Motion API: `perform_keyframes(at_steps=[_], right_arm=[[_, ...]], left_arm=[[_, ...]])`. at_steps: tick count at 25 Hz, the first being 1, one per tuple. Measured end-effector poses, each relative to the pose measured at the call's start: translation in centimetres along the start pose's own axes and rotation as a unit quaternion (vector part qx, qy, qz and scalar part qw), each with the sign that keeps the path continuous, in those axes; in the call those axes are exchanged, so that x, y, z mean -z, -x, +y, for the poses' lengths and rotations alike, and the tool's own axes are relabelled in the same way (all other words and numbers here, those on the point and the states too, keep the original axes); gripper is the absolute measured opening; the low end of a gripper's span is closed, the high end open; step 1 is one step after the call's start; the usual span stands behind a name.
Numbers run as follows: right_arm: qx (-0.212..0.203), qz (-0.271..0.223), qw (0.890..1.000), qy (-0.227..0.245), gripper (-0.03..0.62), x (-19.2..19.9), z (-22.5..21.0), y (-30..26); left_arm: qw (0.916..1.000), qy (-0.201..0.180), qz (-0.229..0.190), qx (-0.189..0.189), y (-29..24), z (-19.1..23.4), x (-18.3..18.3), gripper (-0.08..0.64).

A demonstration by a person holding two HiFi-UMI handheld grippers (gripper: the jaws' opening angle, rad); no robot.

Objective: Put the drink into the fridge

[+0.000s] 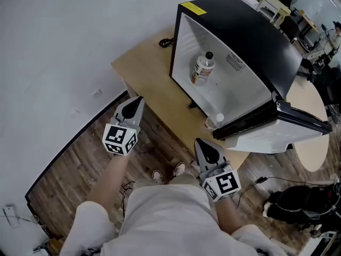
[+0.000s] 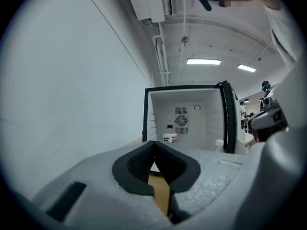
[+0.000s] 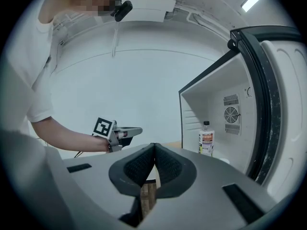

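In the head view, your left gripper (image 1: pixel 135 103) and right gripper (image 1: pixel 205 147) hang short of the open fridge (image 1: pixel 256 36); the drink (image 1: pixel 203 68) stands upright inside. In the left gripper view, the jaws are pressed together, empty. In the right gripper view, they are likewise closed, holding nothing.

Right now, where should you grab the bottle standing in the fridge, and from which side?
I'd grip the bottle round its labelled middle, coming in level through the open front. It stands upright, so the jaws can close on its sides, and the fridge walls close off every other side.
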State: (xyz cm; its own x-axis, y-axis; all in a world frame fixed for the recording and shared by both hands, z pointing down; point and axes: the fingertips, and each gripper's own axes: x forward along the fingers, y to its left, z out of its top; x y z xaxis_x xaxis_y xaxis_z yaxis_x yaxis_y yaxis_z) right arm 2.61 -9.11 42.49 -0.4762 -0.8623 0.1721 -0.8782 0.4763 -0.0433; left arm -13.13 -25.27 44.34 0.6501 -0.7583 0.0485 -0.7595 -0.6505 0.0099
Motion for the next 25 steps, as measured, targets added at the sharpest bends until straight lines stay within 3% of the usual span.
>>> perform_keyframes(at_steps=[12,25], right_arm=[[0.053,-0.04,0.998,0.002,0.003,-3.1,-5.1,1.2],[0.044,-0.067,0.997,0.016,0.003,-6.0,-7.6,1.1]], left_arm=[[0.9961,-0.044,-0.068,-0.034,5.6,1.1,-8.5,0.015],[0.989,-0.051,-0.104,-0.093,11.2,1.2,-12.5,0.015]])
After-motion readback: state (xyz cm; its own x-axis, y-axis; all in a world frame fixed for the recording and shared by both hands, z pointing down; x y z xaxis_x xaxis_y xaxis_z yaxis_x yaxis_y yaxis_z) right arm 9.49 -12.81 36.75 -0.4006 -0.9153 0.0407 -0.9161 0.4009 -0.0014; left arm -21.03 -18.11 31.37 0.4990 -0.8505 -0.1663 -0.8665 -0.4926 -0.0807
